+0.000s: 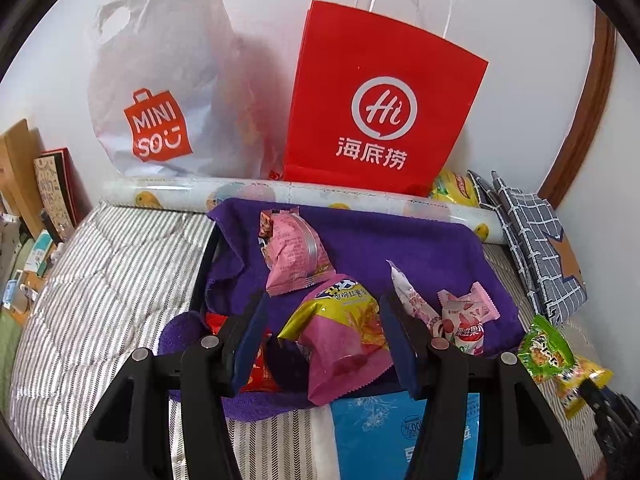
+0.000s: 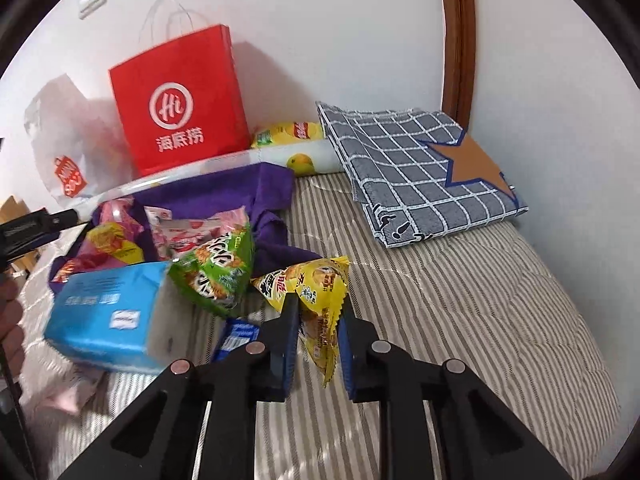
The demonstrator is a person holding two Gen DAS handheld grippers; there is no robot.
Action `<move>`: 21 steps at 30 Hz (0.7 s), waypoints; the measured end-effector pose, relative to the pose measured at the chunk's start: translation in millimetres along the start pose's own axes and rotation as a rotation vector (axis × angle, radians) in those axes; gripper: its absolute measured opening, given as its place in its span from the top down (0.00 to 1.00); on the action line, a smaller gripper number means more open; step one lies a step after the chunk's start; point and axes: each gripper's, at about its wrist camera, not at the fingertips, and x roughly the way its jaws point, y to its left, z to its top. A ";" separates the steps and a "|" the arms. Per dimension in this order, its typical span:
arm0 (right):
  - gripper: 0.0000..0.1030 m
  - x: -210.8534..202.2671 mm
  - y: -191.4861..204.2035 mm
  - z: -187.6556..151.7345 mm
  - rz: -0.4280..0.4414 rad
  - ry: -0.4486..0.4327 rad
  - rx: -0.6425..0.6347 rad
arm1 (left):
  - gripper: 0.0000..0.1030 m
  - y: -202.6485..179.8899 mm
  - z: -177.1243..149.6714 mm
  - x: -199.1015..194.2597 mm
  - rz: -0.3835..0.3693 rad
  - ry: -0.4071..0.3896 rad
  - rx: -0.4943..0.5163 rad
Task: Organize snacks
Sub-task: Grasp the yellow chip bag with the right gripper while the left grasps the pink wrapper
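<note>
My left gripper is open above a purple towel with snacks on it. A pink and yellow snack bag lies between its fingers, untouched as far as I can see. A pink packet lies farther back, small pink and white packets to the right, a red packet under the left finger. My right gripper is closed on a yellow snack packet over the striped bedding. A green snack bag lies just left of it; it also shows in the left wrist view.
A red paper bag and a white Miniso plastic bag stand against the wall behind a rolled printed sheet. A blue tissue pack lies near the towel. A grey checked cloth lies at the right. The striped bedding stretches to the right.
</note>
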 end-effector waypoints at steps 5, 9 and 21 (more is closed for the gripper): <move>0.83 -21.6 12.5 -11.3 0.060 0.013 -0.018 | 0.45 1.3 -12.7 -12.1 -0.006 0.006 0.006; 0.83 -27.0 28.4 -29.8 0.096 0.040 -0.064 | 0.45 5.7 -28.5 -28.3 0.008 -0.004 0.035; 0.80 -26.6 45.8 -66.6 0.135 0.086 -0.130 | 0.45 30.3 -74.9 -63.1 0.020 0.067 0.066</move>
